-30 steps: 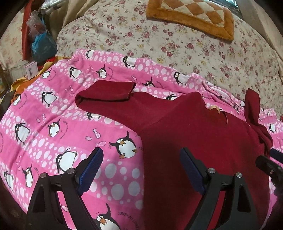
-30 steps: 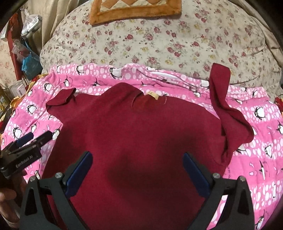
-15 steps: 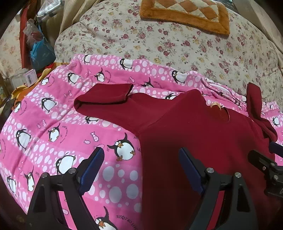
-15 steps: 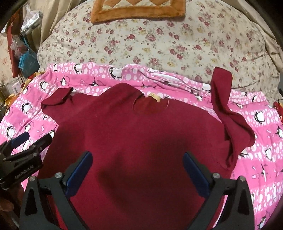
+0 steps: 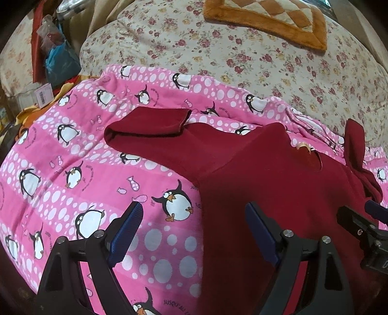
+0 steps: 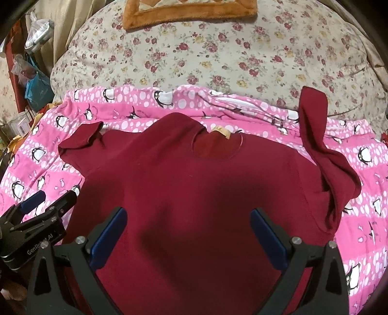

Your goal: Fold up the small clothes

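Both grippers hang over the near end of the bed with their jaws spread wide and nothing between them. The left gripper [image 5: 191, 225] straddles the shirt's left side edge, one finger over pink, one over red. The right gripper [image 6: 186, 232] sits over the middle of the body.

The dark red shirt [image 6: 194, 189] lies spread flat on the pink penguin blanket [image 5: 72, 169], neck hole and tan label [image 6: 222, 131] pointing away. Left sleeve [image 5: 148, 123] lies out sideways, its cuff end doubled back on itself. Right sleeve [image 6: 315, 135] is twisted and bunched, with its end sticking up past the shoulder.

Lots of bare pink blanket on both sides. Beyond that there's a floral quilt [image 6: 218, 53] with an orange-bordered pillow [image 5: 269, 19] on it, and clutter off the left edge.
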Available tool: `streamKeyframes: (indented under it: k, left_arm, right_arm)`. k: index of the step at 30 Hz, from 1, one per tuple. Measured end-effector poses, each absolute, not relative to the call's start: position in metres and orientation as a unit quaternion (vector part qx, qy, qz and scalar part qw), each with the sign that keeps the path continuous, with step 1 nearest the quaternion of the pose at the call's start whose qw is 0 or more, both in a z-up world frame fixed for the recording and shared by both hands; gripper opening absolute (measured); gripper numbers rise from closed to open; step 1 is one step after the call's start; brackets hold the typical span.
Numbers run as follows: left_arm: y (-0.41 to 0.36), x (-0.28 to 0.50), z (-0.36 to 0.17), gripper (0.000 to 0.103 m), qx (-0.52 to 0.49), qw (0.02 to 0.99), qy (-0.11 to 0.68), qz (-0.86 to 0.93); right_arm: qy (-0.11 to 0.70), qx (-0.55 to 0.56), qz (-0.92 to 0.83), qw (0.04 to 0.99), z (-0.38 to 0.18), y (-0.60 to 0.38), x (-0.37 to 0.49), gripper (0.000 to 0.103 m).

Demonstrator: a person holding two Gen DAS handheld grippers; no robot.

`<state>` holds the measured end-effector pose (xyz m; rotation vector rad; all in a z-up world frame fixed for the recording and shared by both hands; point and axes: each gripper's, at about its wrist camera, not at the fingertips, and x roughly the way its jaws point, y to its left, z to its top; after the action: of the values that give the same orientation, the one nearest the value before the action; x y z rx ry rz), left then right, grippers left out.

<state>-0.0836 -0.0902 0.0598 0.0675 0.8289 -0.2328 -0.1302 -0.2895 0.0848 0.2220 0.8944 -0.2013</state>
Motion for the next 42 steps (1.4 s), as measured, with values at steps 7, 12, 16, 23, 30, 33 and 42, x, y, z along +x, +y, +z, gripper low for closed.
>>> streamKeyframes:
  k: [7,12,16,23,30,33,42]
  left_arm:
    - [-0.086,-0.077,0.056,0.069,0.030,0.906,0.409,-0.101]
    - [-0.083,-0.073,0.054,0.069,0.029,0.906,0.412,-0.095]
    - [-0.084,-0.072,0.054,0.069,0.032,0.906,0.411,-0.094]
    - [-0.086,-0.070,0.054,0.069,0.032,0.906,0.411,-0.096]
    - [-0.090,-0.071,0.054,0.069,0.033,0.904,0.413,-0.104]
    - [-0.092,-0.071,0.054,0.069,0.031,0.903,0.414,-0.108]
    - [-0.095,-0.071,0.052,0.069,0.032,0.900,0.418,-0.117]
  right_arm:
    - [0.434,0.112,-0.092,0.889,0.082,-0.288,-0.124,0.103]
    - [0.440,0.115,-0.091,0.886,0.079,-0.287,-0.119,0.103]
    - [0.443,0.115,-0.094,0.884,0.077,-0.288,-0.117,0.103]
    - [0.444,0.122,-0.107,0.881,0.075,-0.295,-0.119,0.103]
    - [0.448,0.125,-0.120,0.877,0.071,-0.301,-0.119,0.103]
    - [0.449,0.128,-0.127,0.875,0.069,-0.303,-0.120,0.103]
    - [0.449,0.127,-0.134,0.874,0.069,-0.304,-0.119,0.103]
